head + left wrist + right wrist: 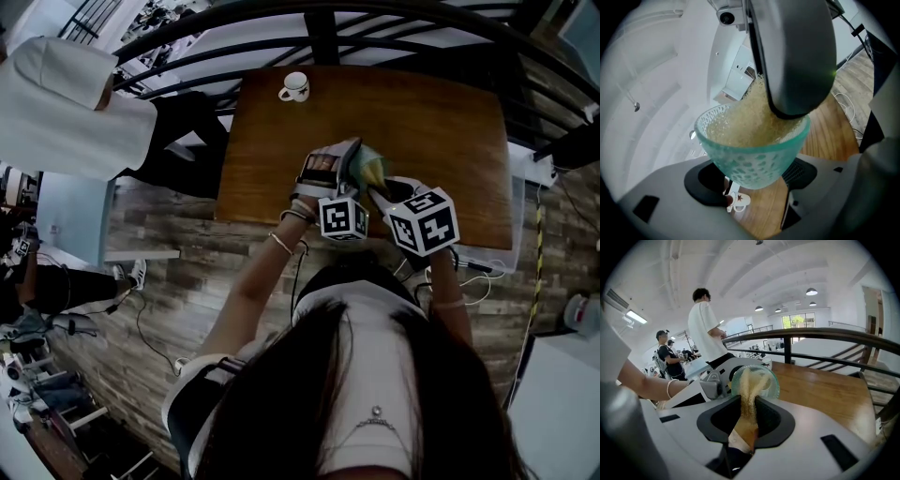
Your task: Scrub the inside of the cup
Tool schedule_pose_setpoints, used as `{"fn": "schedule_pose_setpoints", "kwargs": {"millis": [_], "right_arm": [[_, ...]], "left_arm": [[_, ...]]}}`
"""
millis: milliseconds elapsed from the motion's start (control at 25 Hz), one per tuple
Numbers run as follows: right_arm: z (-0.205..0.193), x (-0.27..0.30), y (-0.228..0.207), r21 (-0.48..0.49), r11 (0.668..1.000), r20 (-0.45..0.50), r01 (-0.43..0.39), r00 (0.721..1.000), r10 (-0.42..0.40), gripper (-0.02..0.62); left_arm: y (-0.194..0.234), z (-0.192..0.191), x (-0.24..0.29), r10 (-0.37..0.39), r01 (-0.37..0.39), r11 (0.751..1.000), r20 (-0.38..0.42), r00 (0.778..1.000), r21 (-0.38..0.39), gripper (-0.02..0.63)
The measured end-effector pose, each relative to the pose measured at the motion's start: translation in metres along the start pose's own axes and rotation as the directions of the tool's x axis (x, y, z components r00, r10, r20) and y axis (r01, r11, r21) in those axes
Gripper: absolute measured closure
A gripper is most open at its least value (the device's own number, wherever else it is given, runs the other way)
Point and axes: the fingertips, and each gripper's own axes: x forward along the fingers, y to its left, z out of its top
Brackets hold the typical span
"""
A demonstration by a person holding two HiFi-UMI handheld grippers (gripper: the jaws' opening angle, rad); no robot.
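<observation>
One cup (pixel 754 154) in left gripper (pixel 752 183), mouth facing right gripper (pixel 750 425), scrubber (pixel 751 380) inside.

Sponge (pixel 749 397) in cup (pixel 754 154), over the table (pixel 441 122) near its front — mug (pixel 295 87) at the far edge.

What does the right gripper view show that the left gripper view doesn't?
Only the right gripper view shows a bystander in a white shirt, a dark railing, ceiling lamps and a wrist with a bracelet. Only the left gripper view shows the leaf print on the white mug and the dimpled outer wall of the green glass cup. Both show that cup, the yellow scrub pad pushed into it, and the wooden table.
</observation>
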Motion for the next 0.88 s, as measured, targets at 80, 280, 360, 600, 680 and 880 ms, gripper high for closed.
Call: {"fn": "schedule_pose_setpoints", "kwargs": {"millis": [80, 280, 360, 600, 680, 880], "right_arm": [[-0.001, 0.000, 0.001, 0.030, 0.999, -0.005, -0.028, 1.000, 0.028, 0.494], [0.000, 0.000, 0.008, 0.139, 0.983, 0.021, -0.122, 0.992, 0.121, 0.494], [0.001, 0.000, 0.012, 0.196, 0.965, 0.047, -0.174, 0.985, 0.168, 0.494], [0.007, -0.003, 0.013, 0.362, 0.873, 0.168, -0.326, 0.944, 0.283, 0.497], [0.008, -0.005, 0.014, 0.408, 0.834, 0.211, -0.371, 0.927, 0.310, 0.498], [0.009, -0.007, 0.012, 0.512, 0.727, 0.299, -0.458, 0.888, 0.349, 0.502]], "left_arm": [[-0.001, 0.002, -0.001, 0.004, -0.004, 1.000, 0.006, 1.000, 0.013, 0.253], [-0.001, 0.007, -0.006, 0.007, -0.007, 1.000, 0.026, 1.000, 0.018, 0.253], [-0.003, 0.008, -0.007, 0.008, -0.009, 1.000, 0.036, 0.999, 0.020, 0.253], [-0.006, 0.014, -0.008, 0.025, -0.027, 0.999, 0.056, 0.998, 0.019, 0.253], [-0.008, 0.016, -0.010, 0.028, -0.029, 0.999, 0.062, 0.998, 0.016, 0.253], [-0.009, 0.017, -0.012, 0.031, -0.032, 0.999, 0.062, 0.998, 0.016, 0.253]]}}
